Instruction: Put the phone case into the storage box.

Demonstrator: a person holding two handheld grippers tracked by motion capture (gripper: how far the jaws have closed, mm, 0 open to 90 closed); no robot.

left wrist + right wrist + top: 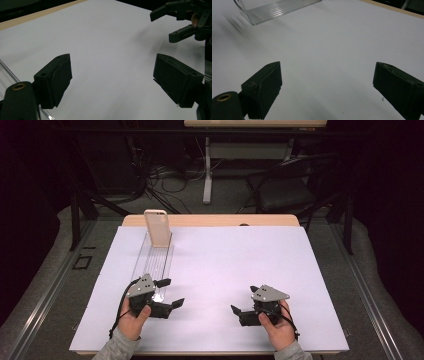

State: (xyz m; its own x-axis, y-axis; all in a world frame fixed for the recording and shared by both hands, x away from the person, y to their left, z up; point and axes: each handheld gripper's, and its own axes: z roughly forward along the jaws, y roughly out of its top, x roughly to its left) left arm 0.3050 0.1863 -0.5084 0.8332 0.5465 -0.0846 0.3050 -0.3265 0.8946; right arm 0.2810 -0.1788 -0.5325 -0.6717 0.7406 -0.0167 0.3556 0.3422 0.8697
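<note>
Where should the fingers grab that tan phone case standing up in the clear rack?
Probably by its two long side edges near the top. The tan phone case stands upright at the far end of the clear ribbed plastic rack, so its upper part is free. The open left gripper is nearer; come from the front, then lift straight up.

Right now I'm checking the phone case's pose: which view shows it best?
The high view: the phone case stands upright at the far end of the clear ribbed rack. The right gripper view catches the rack's ribbed end; the left gripper view, its edge.
</note>
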